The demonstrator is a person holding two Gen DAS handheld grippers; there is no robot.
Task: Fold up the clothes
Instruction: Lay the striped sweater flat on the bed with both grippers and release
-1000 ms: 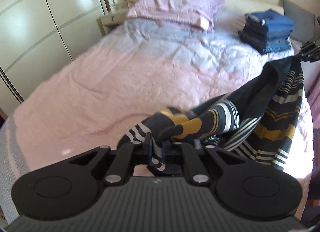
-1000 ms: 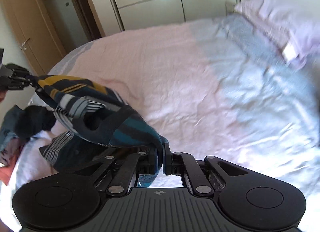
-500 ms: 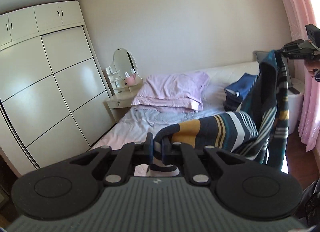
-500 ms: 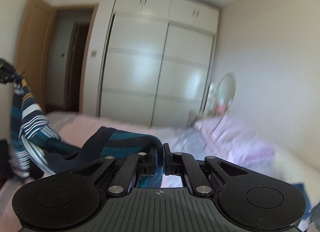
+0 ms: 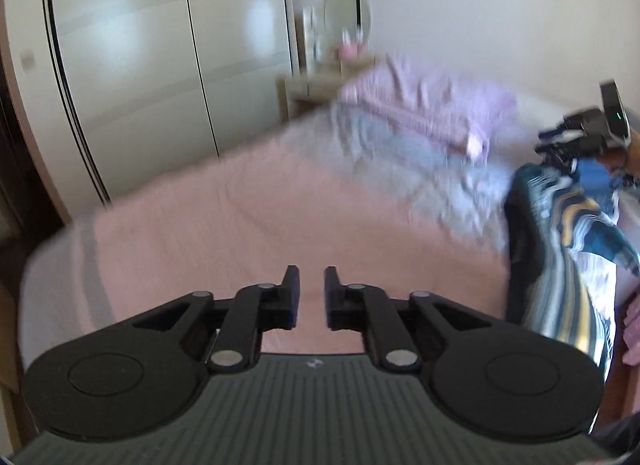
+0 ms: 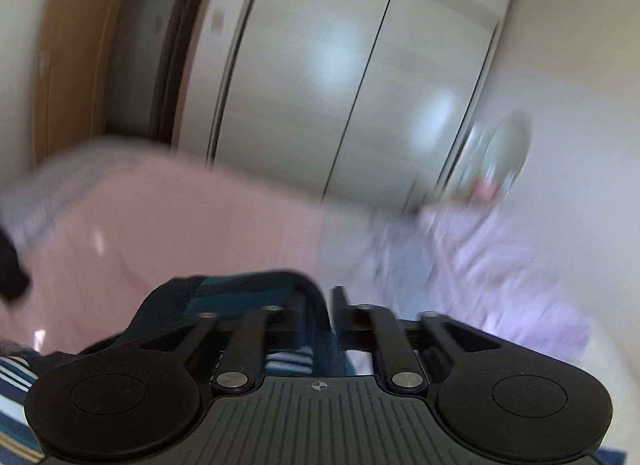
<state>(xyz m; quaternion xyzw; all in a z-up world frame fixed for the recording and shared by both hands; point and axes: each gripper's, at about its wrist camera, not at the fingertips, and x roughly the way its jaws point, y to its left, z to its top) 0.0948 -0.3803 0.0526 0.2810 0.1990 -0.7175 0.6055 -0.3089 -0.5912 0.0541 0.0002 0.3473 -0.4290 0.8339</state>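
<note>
Left wrist view shows the left gripper (image 5: 311,293) with its fingers parted and nothing between them, hovering above the pink bedspread (image 5: 248,225). Off to its right, well apart from it, the striped garment (image 5: 560,249) hangs down from the right gripper (image 5: 560,145), which holds it by an upper edge; the cloth dangles free, its lower end out of sight below the frame edge. Hanging it from one point probably lets the fabric drop straight so that an edge or corner can be found.

In the right wrist view the same gripper (image 6: 330,305) has dark and teal cloth (image 6: 240,289) bunched between and over its fingers; the jaws stand narrowly apart with the fabric pinched in the gap. Both views are blurred, so finer folds cannot be made out.

Ahead of both tongs lie the lilac pillow (image 5: 432,113) and the white wardrobe (image 5: 160,65). The bed ahead of the left gripper seems the likely place to spread the garment.
</note>
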